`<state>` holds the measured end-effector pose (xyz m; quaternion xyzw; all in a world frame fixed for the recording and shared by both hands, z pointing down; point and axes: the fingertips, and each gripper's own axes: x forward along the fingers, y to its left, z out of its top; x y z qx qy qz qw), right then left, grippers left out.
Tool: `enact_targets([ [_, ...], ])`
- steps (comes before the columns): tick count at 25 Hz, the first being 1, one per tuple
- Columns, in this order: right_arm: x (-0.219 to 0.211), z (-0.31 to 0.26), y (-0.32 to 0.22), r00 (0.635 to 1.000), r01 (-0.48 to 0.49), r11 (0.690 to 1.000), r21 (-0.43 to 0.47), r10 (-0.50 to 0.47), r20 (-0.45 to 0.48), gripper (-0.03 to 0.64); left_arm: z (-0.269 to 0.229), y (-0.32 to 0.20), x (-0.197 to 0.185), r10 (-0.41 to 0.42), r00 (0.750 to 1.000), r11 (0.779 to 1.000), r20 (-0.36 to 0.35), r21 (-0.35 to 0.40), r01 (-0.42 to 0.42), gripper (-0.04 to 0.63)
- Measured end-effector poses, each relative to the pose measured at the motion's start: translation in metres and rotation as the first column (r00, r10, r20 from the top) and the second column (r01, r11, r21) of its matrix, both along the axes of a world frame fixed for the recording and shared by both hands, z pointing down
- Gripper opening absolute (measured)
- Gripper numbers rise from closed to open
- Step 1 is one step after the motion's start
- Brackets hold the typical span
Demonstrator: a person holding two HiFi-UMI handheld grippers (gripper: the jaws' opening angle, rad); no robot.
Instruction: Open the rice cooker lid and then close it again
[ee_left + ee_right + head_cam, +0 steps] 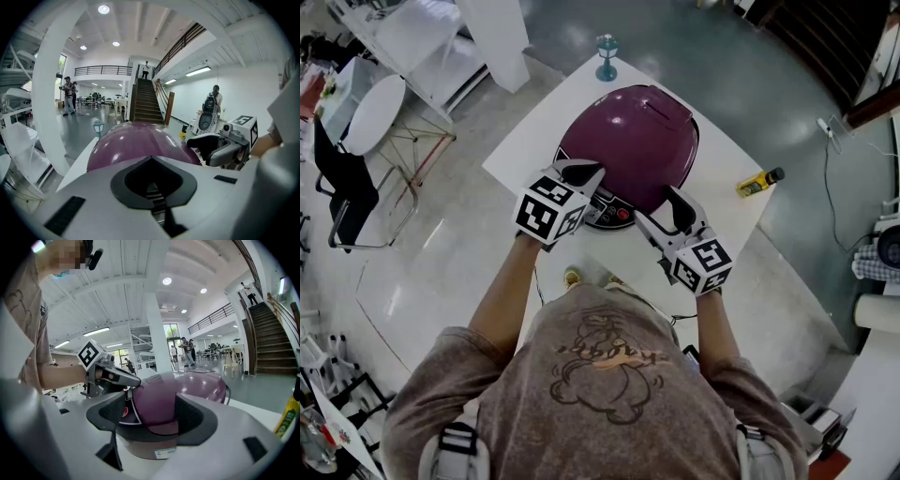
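Note:
The purple rice cooker (628,141) stands on the white table (530,141) with its domed lid down. My left gripper (586,175) is shut with nothing between its jaws, its tip at the cooker's front left edge beside the control panel (609,212). In the left gripper view the lid (136,143) rises just beyond the closed jaws (150,159). My right gripper (670,217) is at the front right. In the right gripper view its jaws (159,413) straddle the cooker's front (159,404), with a gap showing on the left side. The left gripper (117,376) shows there too.
A yellow bottle (759,181) lies near the table's right edge, also seen as the bottle (288,416). A teal goblet (607,56) stands at the far corner. A chair (347,178) and white furniture (441,37) are on the floor to the left.

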<state>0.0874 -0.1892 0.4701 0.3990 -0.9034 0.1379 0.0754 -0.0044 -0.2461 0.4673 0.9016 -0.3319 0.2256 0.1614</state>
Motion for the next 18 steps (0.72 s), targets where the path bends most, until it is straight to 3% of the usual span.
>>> enact_targets([
  [13, 0.0001, -0.0018, -0.0032, 0.998, -0.059, 0.998, -0.024, 0.059, 0.006, 0.296, -0.0003, 0.0009, 0.0002, 0.07, 0.997, 0.997, 0.045, -0.046, -0.068, 0.02],
  [18, -0.0017, 0.0014, -0.0025, 0.995, -0.1, 0.995, -0.02, 0.1, -0.011, 0.293, 0.0005, 0.003, -0.002, 0.123, 0.992, 0.991, -0.009, -0.061, -0.123, 0.02],
])
